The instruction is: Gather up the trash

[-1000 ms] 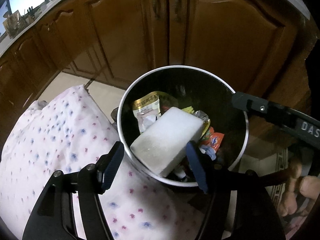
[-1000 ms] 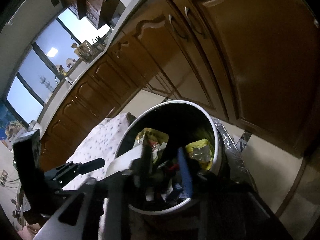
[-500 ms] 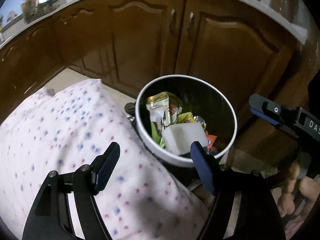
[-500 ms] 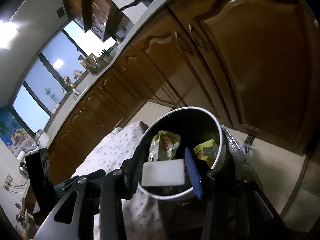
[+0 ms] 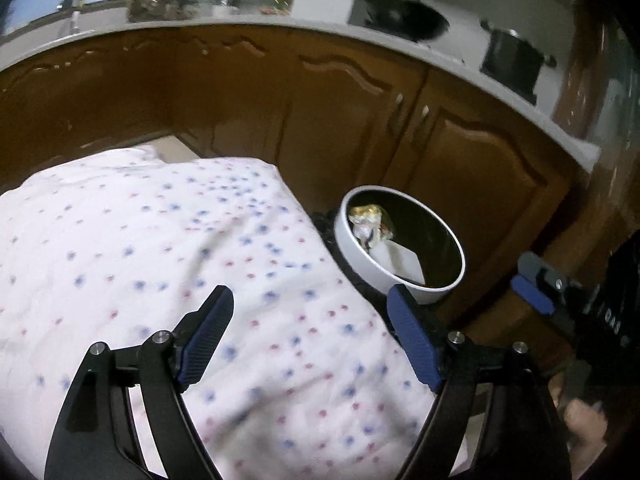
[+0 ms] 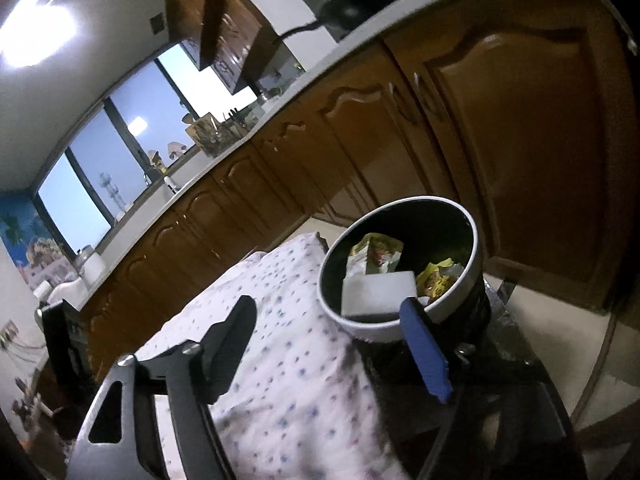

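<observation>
A trash bin point(image 5: 402, 276) stands just right of a cloth-covered surface point(image 5: 160, 264), before the cabinets point(image 5: 460, 152); a foam block point(image 6: 378, 292) and wrappers point(image 6: 438, 278) lie inside it.

I'm working with dim, warm indoor light here. In the right wrist view a ceiling lamp point(image 6: 34, 32) blows out to a white blob at the upper left, and pale blue daylight comes through the window point(image 6: 120, 148) beyond it. The glossy cabinet doors point(image 6: 516, 128) throw back soft glare streaks. Both fisheye views bend the countertop point(image 5: 400, 46) into an arc and fall off to black at the corners. The left wrist view is smeared with motion blur: the dots on the spotted cloth point(image 5: 160, 248) streak, and the pan point(image 5: 404, 16) on the counter is soft. The lower right of the right wrist view sinks into deep shadow with little detail.
</observation>
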### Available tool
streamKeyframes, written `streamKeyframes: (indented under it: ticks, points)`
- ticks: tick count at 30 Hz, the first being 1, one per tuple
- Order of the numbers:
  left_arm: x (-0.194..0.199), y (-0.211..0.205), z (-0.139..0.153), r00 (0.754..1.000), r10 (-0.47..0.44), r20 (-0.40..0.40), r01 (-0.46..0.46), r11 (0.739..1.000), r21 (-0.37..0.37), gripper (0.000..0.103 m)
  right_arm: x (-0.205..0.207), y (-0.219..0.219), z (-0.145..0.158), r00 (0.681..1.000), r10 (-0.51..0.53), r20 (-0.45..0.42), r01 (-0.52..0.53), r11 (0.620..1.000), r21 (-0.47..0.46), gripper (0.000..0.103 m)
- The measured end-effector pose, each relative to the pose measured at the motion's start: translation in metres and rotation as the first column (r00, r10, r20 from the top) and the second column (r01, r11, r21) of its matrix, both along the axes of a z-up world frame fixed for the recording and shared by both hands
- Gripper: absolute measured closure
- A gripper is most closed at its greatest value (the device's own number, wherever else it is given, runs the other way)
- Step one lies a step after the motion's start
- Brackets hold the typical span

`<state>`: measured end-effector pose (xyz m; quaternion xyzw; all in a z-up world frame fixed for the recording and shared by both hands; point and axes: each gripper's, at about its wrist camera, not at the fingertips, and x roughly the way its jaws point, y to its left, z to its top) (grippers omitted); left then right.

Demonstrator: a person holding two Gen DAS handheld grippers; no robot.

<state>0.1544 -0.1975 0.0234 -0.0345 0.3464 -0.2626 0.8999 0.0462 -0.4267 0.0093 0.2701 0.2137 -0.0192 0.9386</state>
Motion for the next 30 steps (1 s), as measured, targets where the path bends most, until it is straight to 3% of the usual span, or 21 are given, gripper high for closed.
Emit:
streamKeyframes:
  ticks: [2, 5, 10, 13, 14, 16, 19, 25, 30]
  points:
    - [-0.012, 0.014, 0.002, 0.999, 0.028, 0.032, -0.028, 0.999, -0.018, 0.017, -0.009, 0.016, 0.003, 1.0, -0.008, 0.02, 0.009, 0.999, -0.048, 0.021]
    - [-0.031, 0.03, 0.003, 0.995, 0.058, 0.085, -0.056, 0.998, -0.021, 0.015, -0.024, 0.04, 0.005, 0.998, -0.026, 0.049, 0.032, 0.991, -0.128, 0.01]
    - [-0.055, 0.049, 0.012, 0.982, 0.099, 0.163, -0.097, 0.995, -0.02, 0.014, -0.042, 0.068, 0.024, 0.995, -0.043, 0.09, 0.063, 0.97, -0.235, 0.008]
    - [-0.066, 0.059, 0.027, 0.965, 0.12, 0.232, -0.115, 0.993, -0.037, 0.008, -0.053, 0.076, 0.046, 0.987, -0.059, 0.15, 0.102, 0.948, -0.301, 0.0]
    - [-0.07, 0.062, 0.031, 0.958, 0.134, 0.255, -0.128, 0.991, -0.041, 0.001, -0.061, 0.081, 0.053, 0.979, -0.062, 0.194, 0.124, 0.937, -0.326, 0.0]
    - [-0.081, 0.067, 0.034, 0.936, 0.167, 0.31, -0.159, 0.986, -0.05, 0.0, -0.068, 0.09, 0.056, 0.97, -0.055, 0.236, 0.14, 0.923, -0.359, 0.0]
    - [-0.093, 0.07, 0.029, 0.913, 0.195, 0.358, -0.197, 0.98, -0.032, 0.0, -0.068, 0.099, 0.046, 0.972, -0.041, 0.23, 0.134, 0.904, -0.406, 0.0]
    - [-0.102, 0.079, 0.006, 0.9, 0.235, 0.368, -0.242, 0.97, -0.028, 0.0, -0.07, 0.112, 0.014, 0.981, -0.044, 0.19, 0.122, 0.901, -0.417, 0.0]
    - [-0.109, 0.081, -0.009, 0.88, 0.259, 0.397, -0.283, 0.959, 0.0, 0.0, -0.081, 0.121, 0.0, 0.97, -0.037, 0.239, 0.139, 0.894, -0.425, 0.0]
